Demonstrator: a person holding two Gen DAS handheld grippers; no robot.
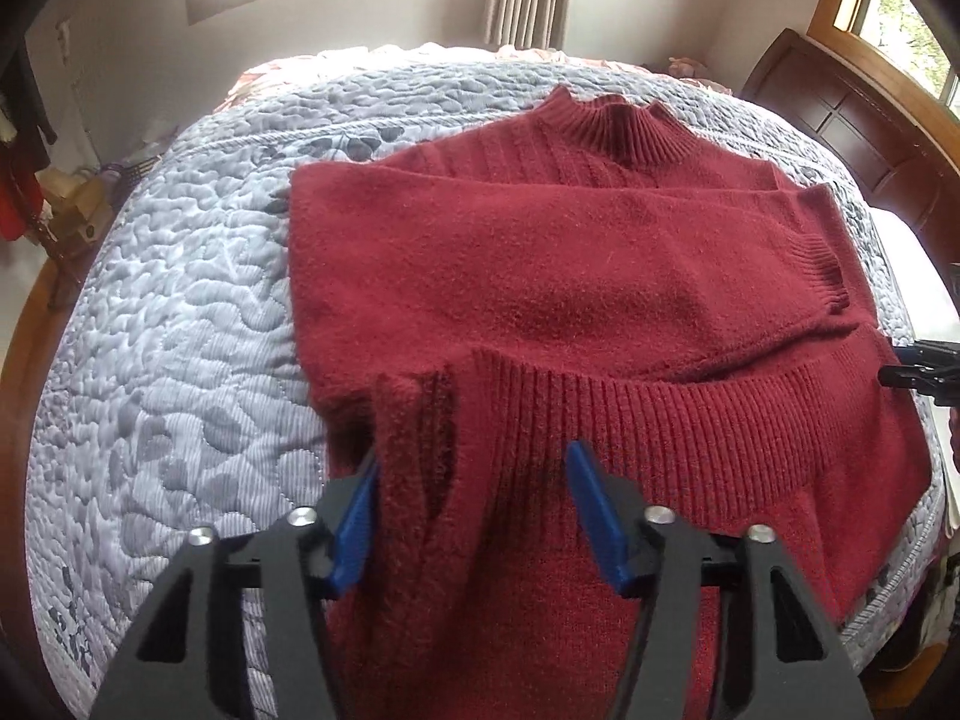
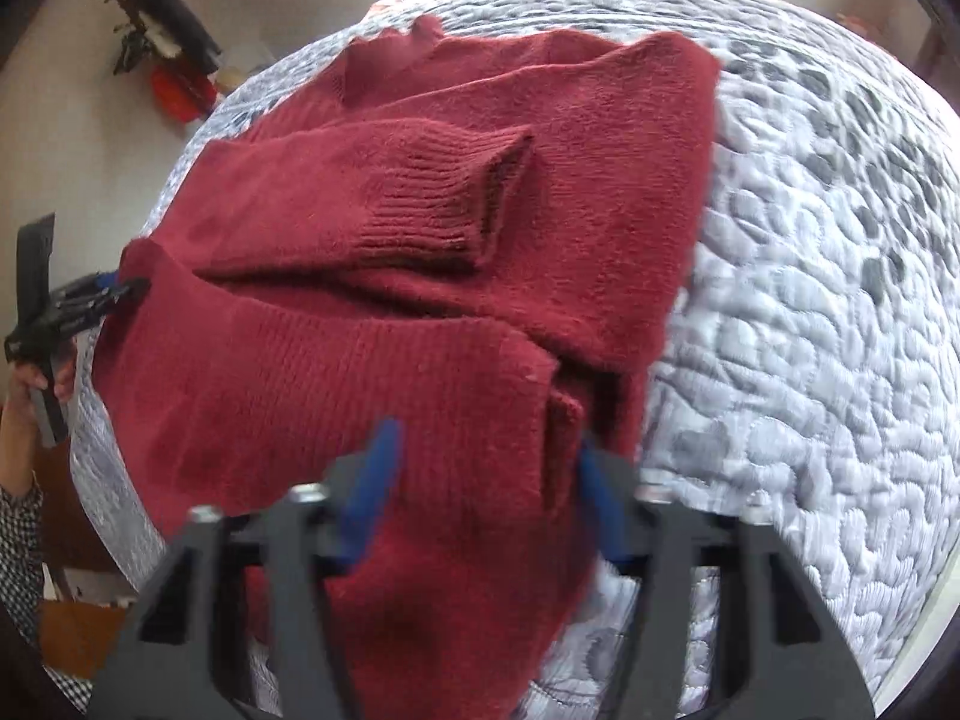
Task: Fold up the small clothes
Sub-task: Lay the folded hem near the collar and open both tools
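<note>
A dark red sweater (image 1: 540, 276) of fuzzy knit lies spread on a bed covered with a pale grey quilt (image 1: 180, 312), whose stitching forms pebbly, puffed shapes and darker leaf patches. The sweater has a ribbed high collar (image 1: 618, 120) at the far end, and one sleeve is folded across the body, its ribbed cuff (image 2: 432, 198) lying open-mouthed on top. The ribbed hem (image 1: 660, 414) is lifted at the near edge. The left hand-held gripper (image 1: 474, 516) has its blue fingers spread, with hem fabric bunched between them, seemingly pressed only against the left finger. The right hand-held gripper (image 2: 486, 492) is blurred; its fingers also stand apart with a thick fold of sweater between them, though whether they grip it I cannot tell.
</note>
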